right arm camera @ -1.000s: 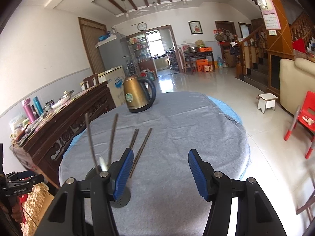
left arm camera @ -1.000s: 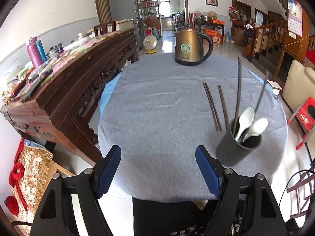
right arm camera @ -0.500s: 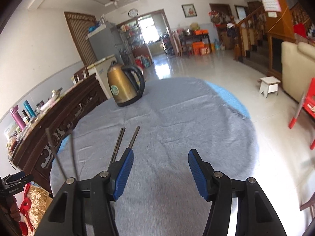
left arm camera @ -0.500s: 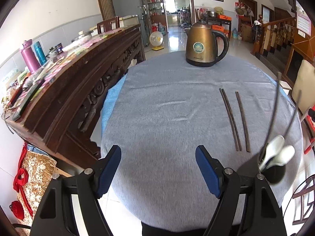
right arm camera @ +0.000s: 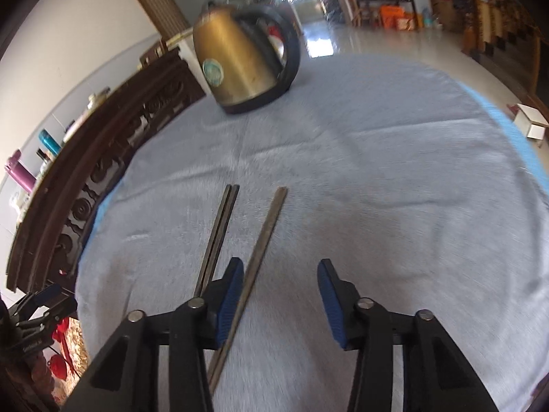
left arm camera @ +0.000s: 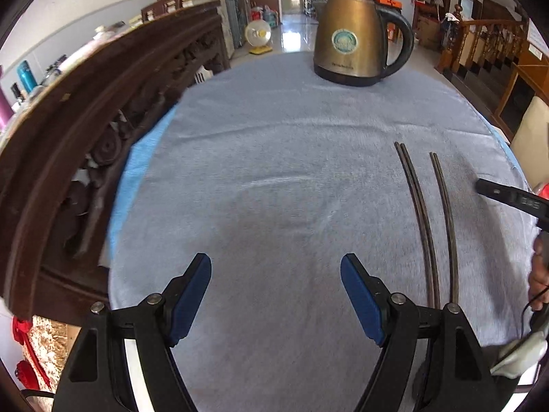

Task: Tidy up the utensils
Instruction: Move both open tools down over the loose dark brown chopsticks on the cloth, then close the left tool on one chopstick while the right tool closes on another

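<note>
Three dark chopsticks lie on the grey tablecloth: a touching pair [left arm camera: 417, 213] and a single one [left arm camera: 446, 213] to its right. In the right wrist view the pair [right arm camera: 219, 233] and the single chopstick [right arm camera: 262, 247] run toward me. My right gripper [right arm camera: 279, 300] is open just above them, the single chopstick passing between its jaws by the left finger [right arm camera: 228, 304]. My left gripper [left arm camera: 274, 298] is open and empty over bare cloth, left of the chopsticks. White spoons [left arm camera: 518, 357] show at the lower right edge; their holder is hidden.
A brass electric kettle [left arm camera: 357, 41] stands at the far side of the round table [left arm camera: 274, 130]. A carved dark wooden sideboard [left arm camera: 85, 130] runs along the left edge. The other gripper's body [left arm camera: 514, 199] shows at right.
Both grippers moved forward and down toward the table. The utensil holder slid out of the left view. The right gripper came down over the single chopstick.
</note>
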`<state>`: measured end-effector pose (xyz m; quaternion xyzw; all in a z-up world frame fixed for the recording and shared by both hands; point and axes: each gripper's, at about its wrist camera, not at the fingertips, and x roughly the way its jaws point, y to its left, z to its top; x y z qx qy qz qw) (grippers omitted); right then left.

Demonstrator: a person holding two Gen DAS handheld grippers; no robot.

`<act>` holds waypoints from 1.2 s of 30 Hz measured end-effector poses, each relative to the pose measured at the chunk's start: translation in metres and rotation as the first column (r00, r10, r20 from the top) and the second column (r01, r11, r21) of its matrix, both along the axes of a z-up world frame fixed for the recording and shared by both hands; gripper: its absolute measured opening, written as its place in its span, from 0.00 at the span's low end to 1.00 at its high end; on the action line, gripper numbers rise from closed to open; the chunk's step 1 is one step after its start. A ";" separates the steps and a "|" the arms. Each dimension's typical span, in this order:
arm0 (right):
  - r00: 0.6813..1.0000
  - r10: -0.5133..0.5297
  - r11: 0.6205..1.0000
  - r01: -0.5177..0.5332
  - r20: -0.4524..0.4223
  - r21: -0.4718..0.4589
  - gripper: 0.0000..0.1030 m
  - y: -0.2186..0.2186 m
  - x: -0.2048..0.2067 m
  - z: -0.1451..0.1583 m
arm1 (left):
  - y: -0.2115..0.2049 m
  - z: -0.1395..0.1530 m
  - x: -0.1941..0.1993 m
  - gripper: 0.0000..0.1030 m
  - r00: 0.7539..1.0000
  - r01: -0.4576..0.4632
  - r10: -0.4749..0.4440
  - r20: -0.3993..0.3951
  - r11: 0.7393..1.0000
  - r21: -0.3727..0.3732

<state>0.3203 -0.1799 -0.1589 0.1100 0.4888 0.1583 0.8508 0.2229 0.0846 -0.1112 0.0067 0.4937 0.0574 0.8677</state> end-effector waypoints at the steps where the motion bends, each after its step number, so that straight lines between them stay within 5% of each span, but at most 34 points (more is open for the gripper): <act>1: 1.000 0.007 1.000 -0.007 -0.006 -0.014 0.42 0.007 0.006 -0.005 | -0.002 -0.003 0.004 0.76 1.000 0.006 -0.006 -0.006 1.000 -0.004; 17: 0.999 0.038 0.976 -0.035 0.010 -0.215 0.32 0.047 0.037 -0.033 | -0.031 -0.030 0.070 0.76 0.996 0.060 -0.061 -0.059 0.998 -0.027; 23: 0.998 -0.038 0.972 0.027 -0.046 -0.233 0.31 0.024 0.045 -0.033 | -0.034 -0.033 0.076 0.76 0.996 0.057 -0.059 -0.072 0.998 -0.030; 27: 0.996 -0.046 0.995 0.039 -0.072 -0.089 0.31 0.013 0.051 -0.029 | -0.038 -0.034 0.083 0.76 0.995 0.057 -0.060 -0.081 0.998 -0.037; 36: 0.998 0.000 0.971 -0.013 -0.055 -0.238 0.25 0.040 0.051 -0.032 | -0.048 -0.036 0.095 0.76 0.993 0.078 -0.079 -0.086 0.997 -0.020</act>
